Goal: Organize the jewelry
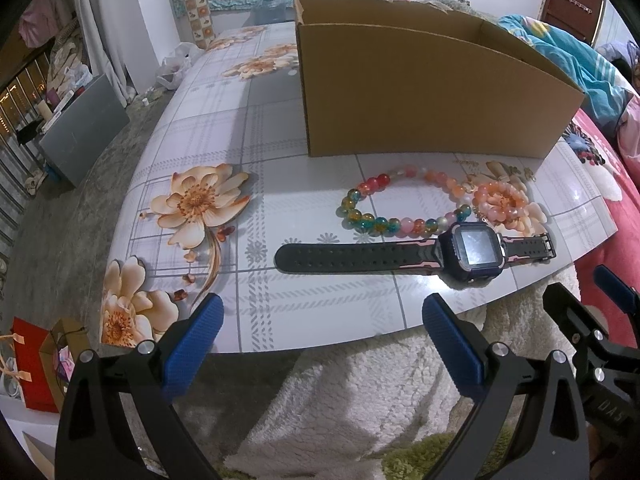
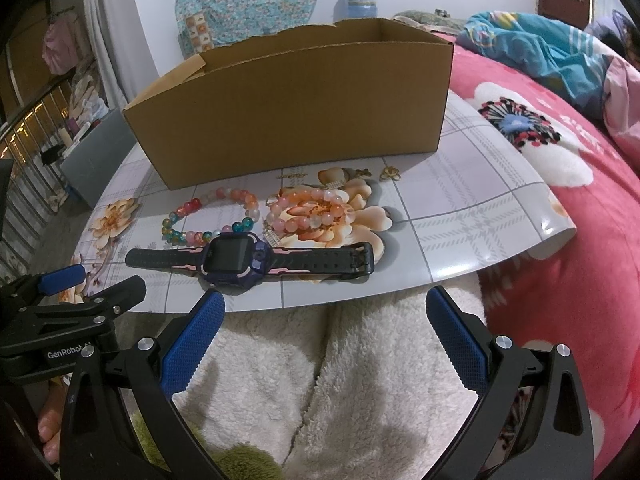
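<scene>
— How many bracelets?
— Two beaded ones: a multicoloured bead bracelet (image 2: 208, 216) and a pink-and-peach bead bracelet (image 2: 310, 214).
— Watches?
— One smartwatch (image 2: 236, 260).
— Boxes?
— One cardboard box (image 2: 288, 112), open at the top.
— Smaller pieces?
— One gold flower-shaped charm (image 2: 390, 174); other tiny bits nearby are too small to count.

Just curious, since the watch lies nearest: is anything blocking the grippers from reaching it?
Nothing visible. The watch lies flat near the table's front edge, both hand-held grippers, left and right, open before it. The bead bracelets and box sit behind it.
</scene>
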The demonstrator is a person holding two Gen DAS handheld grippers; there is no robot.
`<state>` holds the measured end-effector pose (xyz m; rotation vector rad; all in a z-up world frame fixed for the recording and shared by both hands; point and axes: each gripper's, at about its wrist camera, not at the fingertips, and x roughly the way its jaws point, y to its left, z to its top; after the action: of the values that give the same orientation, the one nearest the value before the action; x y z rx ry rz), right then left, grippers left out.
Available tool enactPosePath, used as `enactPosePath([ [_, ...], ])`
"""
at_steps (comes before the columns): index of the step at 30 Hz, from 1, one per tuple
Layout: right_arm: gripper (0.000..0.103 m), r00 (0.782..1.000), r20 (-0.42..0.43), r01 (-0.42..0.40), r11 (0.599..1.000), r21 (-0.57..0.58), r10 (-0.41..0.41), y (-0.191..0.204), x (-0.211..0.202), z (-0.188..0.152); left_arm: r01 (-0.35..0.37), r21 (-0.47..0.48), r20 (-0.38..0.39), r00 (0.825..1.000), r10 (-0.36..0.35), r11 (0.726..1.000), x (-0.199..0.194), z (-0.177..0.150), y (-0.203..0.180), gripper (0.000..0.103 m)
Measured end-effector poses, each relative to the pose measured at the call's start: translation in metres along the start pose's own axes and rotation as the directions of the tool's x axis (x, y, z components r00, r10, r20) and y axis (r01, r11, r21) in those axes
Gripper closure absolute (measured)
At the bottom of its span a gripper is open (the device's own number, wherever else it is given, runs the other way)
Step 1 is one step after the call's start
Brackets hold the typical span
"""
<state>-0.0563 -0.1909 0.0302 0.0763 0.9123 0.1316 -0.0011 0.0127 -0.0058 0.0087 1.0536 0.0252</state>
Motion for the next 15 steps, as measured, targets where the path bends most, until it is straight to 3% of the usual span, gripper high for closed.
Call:
enactPosePath([
  [8, 0.007, 0.999, 0.038, -0.032, 0.999, 0.002, 0.032, -0.002, -0.007, -0.001, 0.005, 0.023, 0.086, 0.996, -0.007, 1.000, -0.009, 0.003, 0.021, 0.006],
  [13, 0.015, 0.994, 0.061, -0.090, 0.995, -0.032, 0.092, 0.007, -0.008, 0.002, 0.086, 0.051, 0.097, 0.991, -0.091, 0.995, -0.003, 0.007, 0.040, 0.006],
  [15, 0.016, 0.991, 0.062, -0.117, 0.992, -0.054, 0.121, 0.013, -0.006, 0.005, 0.164, 0.052, 0.129, 0.977, -0.169, 0.985, -0.003, 0.007, 0.048, 0.006],
])
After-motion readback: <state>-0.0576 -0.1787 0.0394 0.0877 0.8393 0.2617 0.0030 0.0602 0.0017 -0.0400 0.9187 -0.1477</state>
